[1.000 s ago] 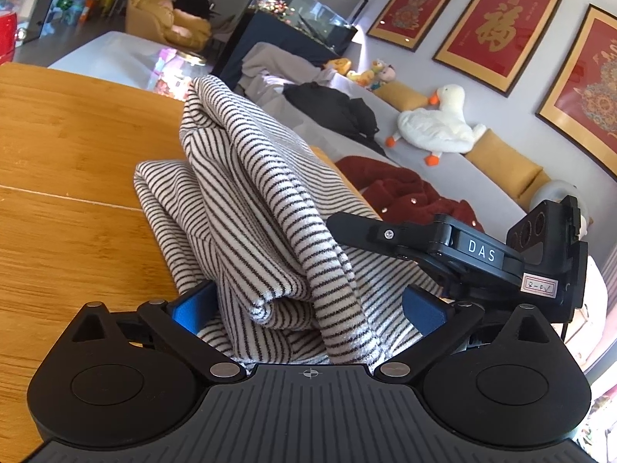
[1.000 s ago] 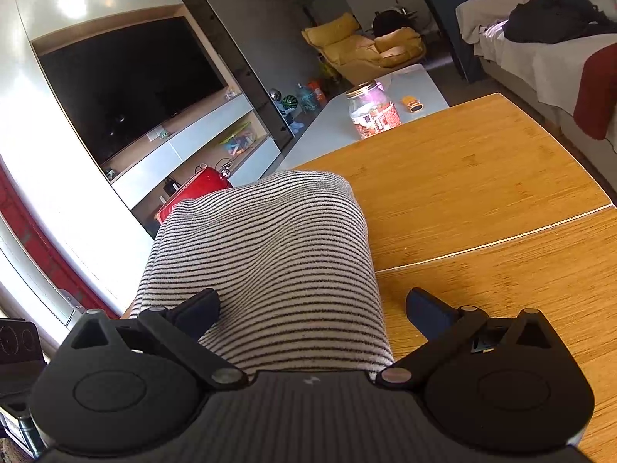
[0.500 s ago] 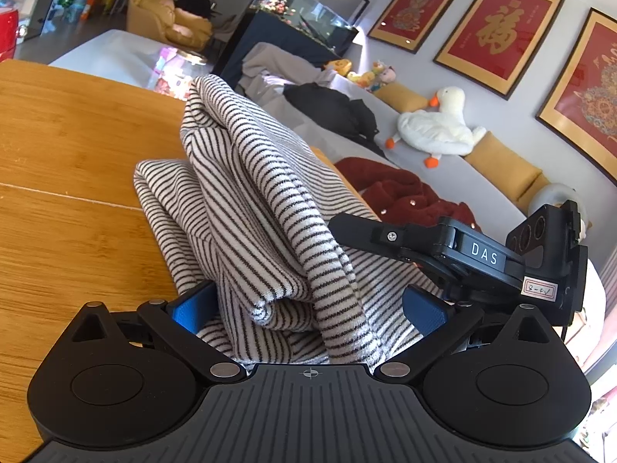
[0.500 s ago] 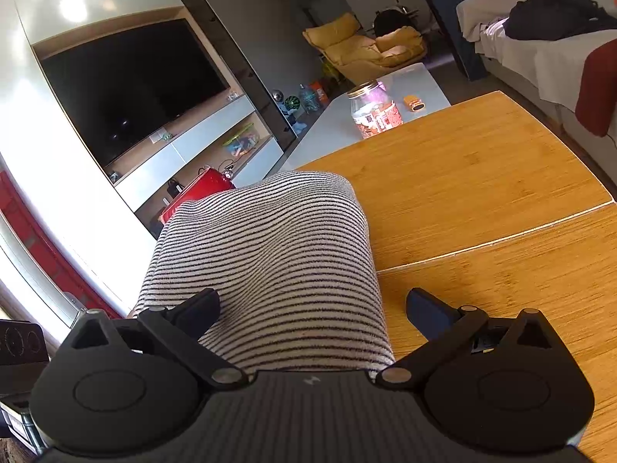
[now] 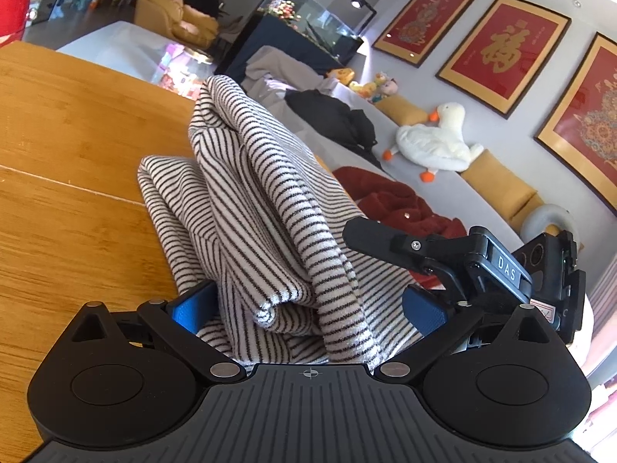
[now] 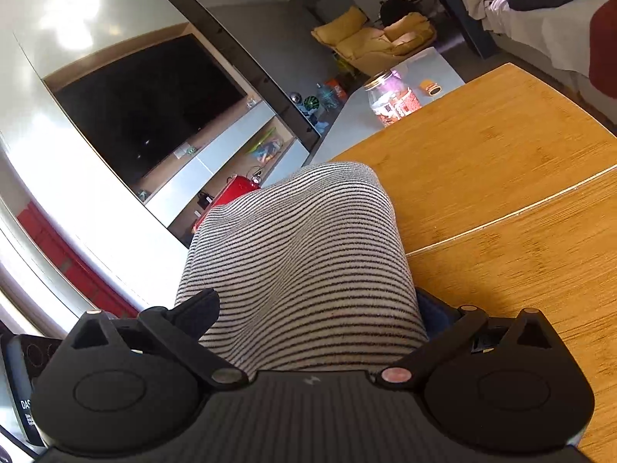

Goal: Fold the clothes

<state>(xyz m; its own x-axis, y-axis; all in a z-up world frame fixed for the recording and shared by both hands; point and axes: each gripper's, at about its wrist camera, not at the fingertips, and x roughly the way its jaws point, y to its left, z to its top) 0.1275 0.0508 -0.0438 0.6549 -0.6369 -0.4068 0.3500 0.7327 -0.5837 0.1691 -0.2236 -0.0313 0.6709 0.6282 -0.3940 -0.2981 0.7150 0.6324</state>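
Observation:
A black-and-white striped garment (image 5: 262,208) lies bunched on the wooden table (image 5: 69,146). In the left wrist view its folds run between the blue pads of my left gripper (image 5: 308,308), whose jaws stand wide apart around the cloth. The right gripper's body shows at the right of that view. In the right wrist view the garment (image 6: 304,262) fills the gap of my right gripper (image 6: 316,312); its jaws have come in against the cloth on both sides.
The table edge drops off beyond the garment toward a grey sofa (image 5: 443,193) with a red blanket, a plush duck and dark clothes. A jar (image 6: 389,96) stands on a low white table (image 6: 435,73) past the far edge. Bare wood (image 6: 501,177) lies to the right.
My right gripper's jaws have closed in on the striped garment; earlier its right finger stood clear of the cloth. The left gripper and the garment have barely moved.

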